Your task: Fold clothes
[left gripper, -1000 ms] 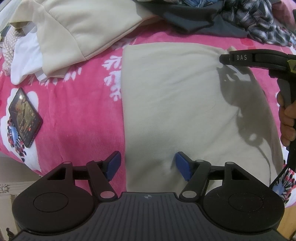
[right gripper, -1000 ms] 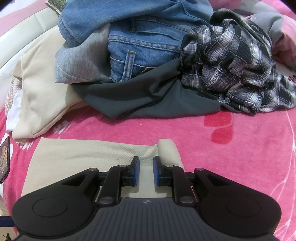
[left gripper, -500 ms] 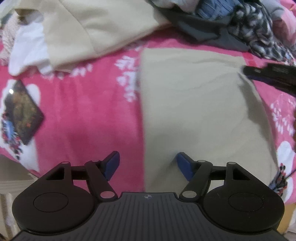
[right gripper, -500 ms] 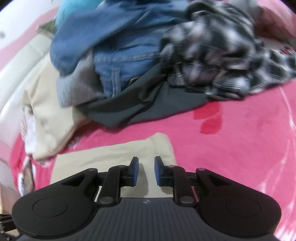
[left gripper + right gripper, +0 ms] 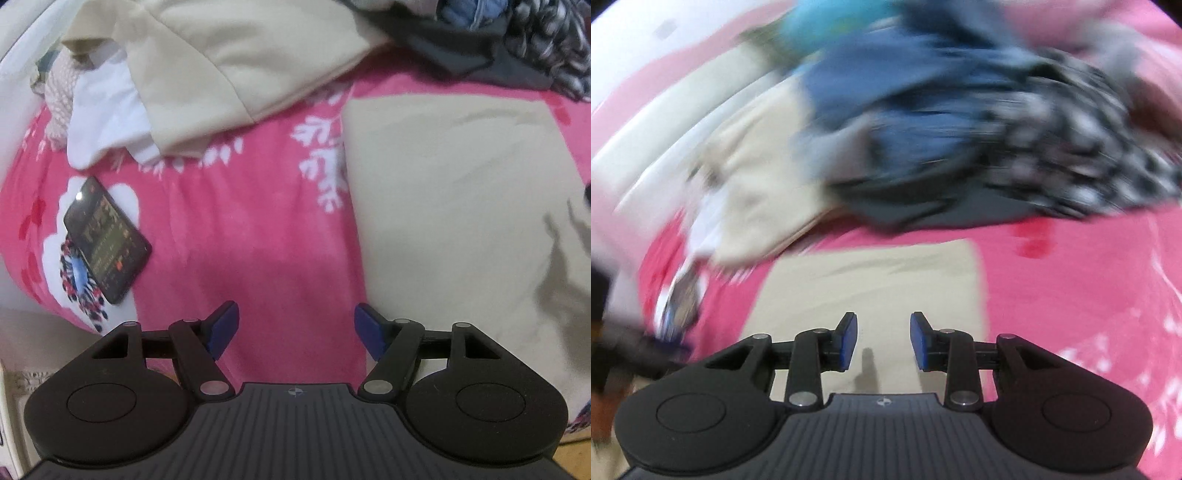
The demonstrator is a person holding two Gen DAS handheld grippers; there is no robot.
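Your folded beige garment (image 5: 454, 229) lies flat on the pink blanket (image 5: 243, 240), filling the right half of the left wrist view; its long axis runs from the lower edge toward the top. Your left gripper (image 5: 295, 328) hangs wide apart and empty over its lower left edge. Your right gripper (image 5: 882, 341) has just been opening, nothing between its pads, with the garment directly below and ahead. It looks the nearer hand to the unfolded pile (image 5: 923, 122) at upper centre.
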